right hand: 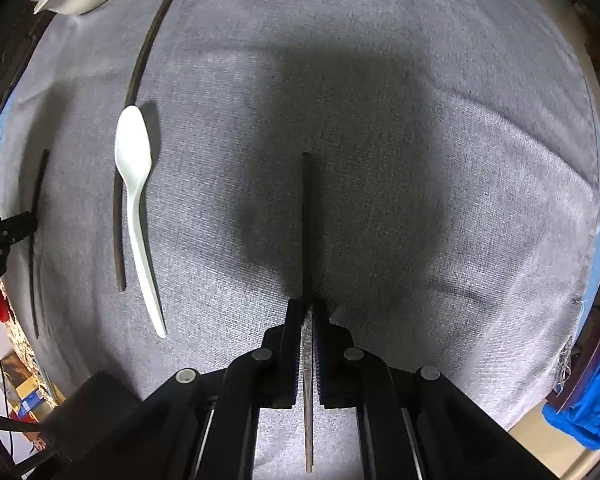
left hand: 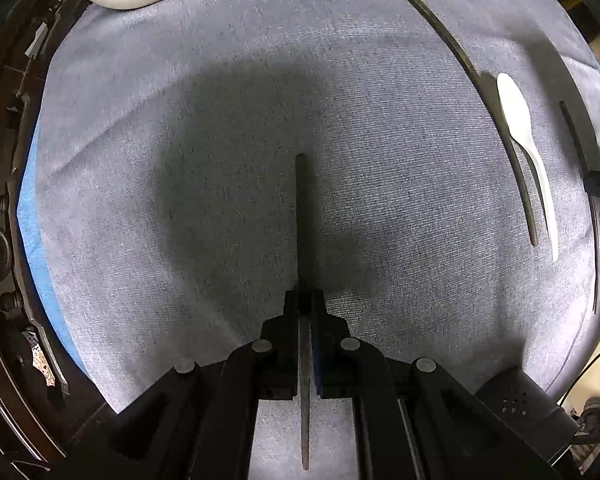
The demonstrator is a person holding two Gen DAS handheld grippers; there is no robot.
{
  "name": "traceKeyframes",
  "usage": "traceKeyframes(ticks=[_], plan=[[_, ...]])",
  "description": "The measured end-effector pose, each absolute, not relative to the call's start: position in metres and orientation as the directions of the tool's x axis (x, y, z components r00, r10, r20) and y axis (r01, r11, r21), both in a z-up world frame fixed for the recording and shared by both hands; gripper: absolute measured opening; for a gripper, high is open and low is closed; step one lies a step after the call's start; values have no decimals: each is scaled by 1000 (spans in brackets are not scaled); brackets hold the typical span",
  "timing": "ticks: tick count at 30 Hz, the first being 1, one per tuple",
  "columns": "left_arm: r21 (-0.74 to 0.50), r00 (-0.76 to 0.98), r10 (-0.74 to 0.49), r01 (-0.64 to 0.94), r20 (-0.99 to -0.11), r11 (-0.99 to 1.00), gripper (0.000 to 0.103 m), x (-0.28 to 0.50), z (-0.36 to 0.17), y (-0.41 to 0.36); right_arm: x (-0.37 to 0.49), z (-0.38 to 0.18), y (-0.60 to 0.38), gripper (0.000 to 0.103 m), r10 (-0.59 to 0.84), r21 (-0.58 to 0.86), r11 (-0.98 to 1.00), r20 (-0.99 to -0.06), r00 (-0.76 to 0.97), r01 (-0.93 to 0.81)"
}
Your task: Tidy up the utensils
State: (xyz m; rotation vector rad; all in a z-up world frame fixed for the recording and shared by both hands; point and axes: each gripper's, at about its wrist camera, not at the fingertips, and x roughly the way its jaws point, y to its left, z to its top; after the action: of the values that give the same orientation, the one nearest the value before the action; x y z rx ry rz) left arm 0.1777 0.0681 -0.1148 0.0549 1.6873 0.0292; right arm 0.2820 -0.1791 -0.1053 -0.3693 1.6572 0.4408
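Both grippers, left (left hand: 304,300) and right (right hand: 310,308), clench one dark chopstick (left hand: 301,216) each above the grey cloth (left hand: 180,160), where a thin stick could pivot or slip.

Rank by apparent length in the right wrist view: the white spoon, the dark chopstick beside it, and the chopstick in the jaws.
1. Chopstick beside the spoon: longest.
2. Chopstick in the jaws: much nearer the camera, so its rank is unsure.
3. White spoon: shortest.
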Motion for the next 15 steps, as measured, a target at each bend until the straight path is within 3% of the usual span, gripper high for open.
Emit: traceKeyframes(ticks=[15], plan=[[2,-181,-1,-16,-983,1000,6,185,-122,87,285,-119,-177,8,-25,68,868,-984,-179,-491]])
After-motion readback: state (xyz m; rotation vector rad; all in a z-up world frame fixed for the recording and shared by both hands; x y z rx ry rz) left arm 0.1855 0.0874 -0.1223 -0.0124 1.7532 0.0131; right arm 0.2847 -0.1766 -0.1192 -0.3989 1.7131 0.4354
